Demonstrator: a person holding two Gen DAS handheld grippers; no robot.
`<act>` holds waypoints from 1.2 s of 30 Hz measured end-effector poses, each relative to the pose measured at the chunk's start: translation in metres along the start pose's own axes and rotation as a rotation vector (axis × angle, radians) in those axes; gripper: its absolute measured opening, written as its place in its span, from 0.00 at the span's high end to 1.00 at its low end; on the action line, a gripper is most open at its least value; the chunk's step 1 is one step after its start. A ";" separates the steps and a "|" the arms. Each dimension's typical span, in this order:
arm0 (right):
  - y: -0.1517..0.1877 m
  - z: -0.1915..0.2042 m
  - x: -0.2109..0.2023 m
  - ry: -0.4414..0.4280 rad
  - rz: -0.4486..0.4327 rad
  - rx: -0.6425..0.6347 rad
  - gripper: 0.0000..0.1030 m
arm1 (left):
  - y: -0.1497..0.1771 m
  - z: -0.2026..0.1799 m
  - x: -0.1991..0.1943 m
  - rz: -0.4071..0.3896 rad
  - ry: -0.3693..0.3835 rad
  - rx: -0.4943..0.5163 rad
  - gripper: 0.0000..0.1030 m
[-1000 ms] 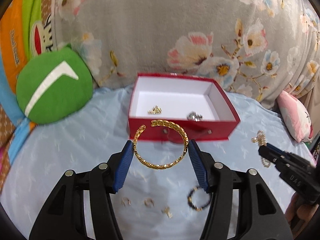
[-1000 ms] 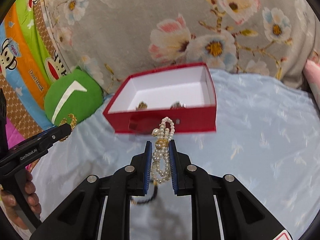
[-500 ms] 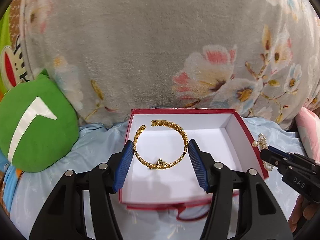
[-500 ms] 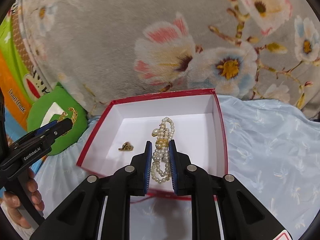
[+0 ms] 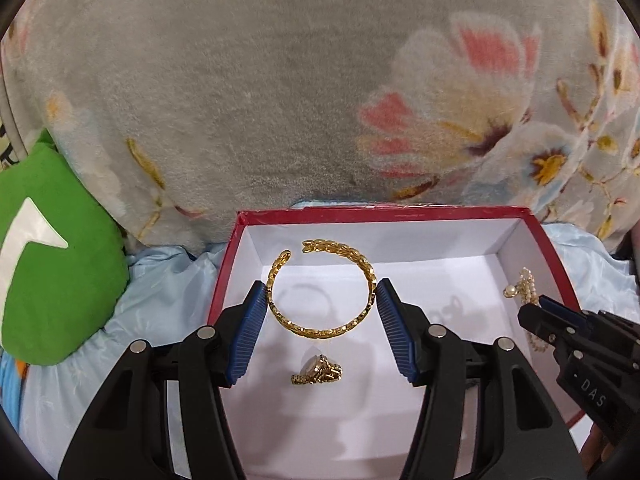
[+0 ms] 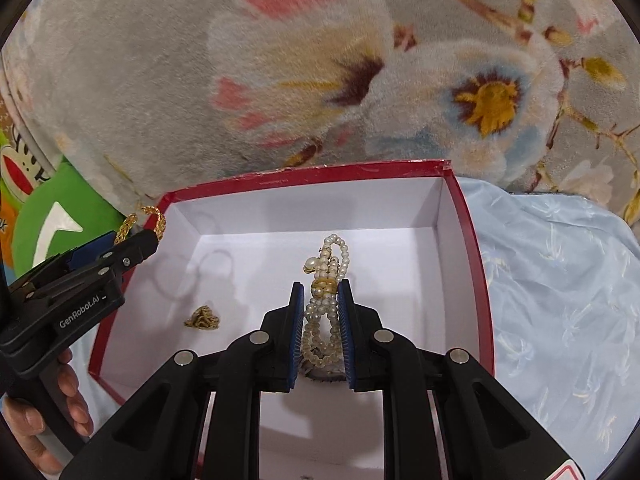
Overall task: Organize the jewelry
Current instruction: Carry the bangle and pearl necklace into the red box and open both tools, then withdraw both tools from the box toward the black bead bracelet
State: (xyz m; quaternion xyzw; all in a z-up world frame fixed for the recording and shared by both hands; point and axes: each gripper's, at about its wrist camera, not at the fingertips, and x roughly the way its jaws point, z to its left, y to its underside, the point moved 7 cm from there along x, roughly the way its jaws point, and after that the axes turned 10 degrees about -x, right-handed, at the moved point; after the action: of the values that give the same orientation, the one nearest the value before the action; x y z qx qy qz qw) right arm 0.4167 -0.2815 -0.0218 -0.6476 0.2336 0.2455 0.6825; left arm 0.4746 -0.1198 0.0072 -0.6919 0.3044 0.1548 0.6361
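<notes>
My left gripper [image 5: 320, 304] is shut on a gold braided open bangle [image 5: 320, 326] and holds it above the inside of the red box [image 5: 360, 214] with a white lining. A small gold piece [image 5: 318, 370] lies on the box floor below it. My right gripper [image 6: 322, 312] is shut on a pearl bracelet [image 6: 324, 280] and holds it over the same box [image 6: 304, 174]. A small gold piece [image 6: 203, 318] lies on the floor there. Each gripper shows in the other's view: the right one [image 5: 536, 304], the left one [image 6: 148, 236].
A grey floral plush cushion [image 5: 280, 80] stands right behind the box. A green cushion [image 5: 52, 280] lies at the left. The box sits on a light blue sheet [image 6: 560, 300]. A hand [image 6: 48, 420] holds the left gripper's handle.
Both grippers moved forward from in front of the box to over its inside, each still holding its piece. The loose jewelry on the sheet has dropped out of view.
</notes>
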 end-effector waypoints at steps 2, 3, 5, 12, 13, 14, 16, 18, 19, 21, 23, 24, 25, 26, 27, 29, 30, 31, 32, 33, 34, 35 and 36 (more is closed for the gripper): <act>0.001 -0.002 0.006 0.006 0.009 -0.003 0.85 | 0.002 0.002 0.010 0.017 -0.006 -0.009 0.47; 0.001 -0.002 0.010 0.008 0.013 -0.005 0.85 | 0.003 0.003 0.014 0.021 -0.011 -0.006 0.47; 0.001 -0.003 0.014 0.017 0.018 -0.012 0.85 | 0.006 0.004 0.020 0.025 -0.022 0.002 0.47; 0.007 -0.008 0.024 0.037 0.028 -0.009 0.80 | 0.009 0.006 0.029 0.009 -0.054 0.004 0.36; 0.008 -0.009 0.024 0.037 0.027 -0.004 0.78 | 0.009 0.007 0.029 0.003 -0.060 0.000 0.29; 0.009 -0.010 0.024 0.038 0.024 0.002 0.75 | 0.008 0.009 0.028 -0.004 -0.063 -0.006 0.28; 0.009 -0.012 0.025 0.037 0.022 0.006 0.73 | 0.008 0.010 0.028 -0.008 -0.054 -0.013 0.28; 0.010 -0.013 0.025 0.038 0.020 0.008 0.73 | 0.008 0.011 0.028 -0.008 -0.056 -0.012 0.28; 0.010 -0.013 0.024 0.037 0.019 0.007 0.73 | 0.008 0.010 0.027 -0.009 -0.054 -0.009 0.28; 0.009 -0.013 0.022 0.038 0.016 0.002 0.73 | 0.008 0.010 0.026 -0.012 -0.058 -0.006 0.28; 0.009 -0.012 0.020 0.042 0.013 -0.006 0.73 | 0.008 0.010 0.025 -0.010 -0.051 -0.011 0.28; 0.009 -0.010 0.019 0.043 0.012 -0.012 0.73 | 0.009 0.011 0.025 -0.009 -0.048 -0.014 0.28; 0.009 -0.009 0.018 0.042 0.011 -0.017 0.73 | 0.009 0.010 0.023 -0.008 -0.046 -0.013 0.28; 0.009 -0.008 0.016 0.043 0.008 -0.022 0.73 | 0.009 0.010 0.021 -0.011 -0.044 -0.010 0.28; 0.010 -0.006 0.015 0.043 0.006 -0.026 0.73 | 0.010 0.009 0.018 -0.015 -0.045 -0.007 0.28; 0.011 -0.004 0.010 0.045 0.000 -0.034 0.73 | 0.010 0.009 0.012 -0.027 -0.046 0.001 0.28; 0.011 -0.003 0.007 0.046 -0.003 -0.040 0.73 | 0.011 0.008 0.009 -0.029 -0.046 0.005 0.28; 0.012 -0.002 0.004 0.046 -0.006 -0.043 0.73 | 0.012 0.008 0.005 -0.030 -0.043 0.008 0.28; 0.014 0.000 0.001 0.045 -0.008 -0.046 0.73 | 0.012 0.008 0.001 -0.031 -0.040 0.009 0.28; 0.016 0.001 -0.004 0.045 -0.011 -0.050 0.73 | 0.014 0.008 -0.004 -0.032 -0.037 0.009 0.28; 0.018 0.003 -0.009 0.045 -0.014 -0.054 0.73 | 0.016 0.009 -0.008 -0.030 -0.034 0.010 0.28; 0.021 0.005 -0.015 0.045 -0.020 -0.059 0.73 | 0.018 0.010 -0.013 -0.026 -0.031 0.010 0.28; 0.024 0.006 -0.021 0.046 -0.025 -0.063 0.73 | 0.020 0.012 -0.018 -0.025 -0.028 0.009 0.28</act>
State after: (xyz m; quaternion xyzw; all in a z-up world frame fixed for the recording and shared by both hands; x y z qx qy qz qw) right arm 0.3851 -0.2748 -0.0264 -0.6772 0.2332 0.2294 0.6591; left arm 0.4501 -0.1045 0.0004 -0.6904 0.2876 0.1552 0.6454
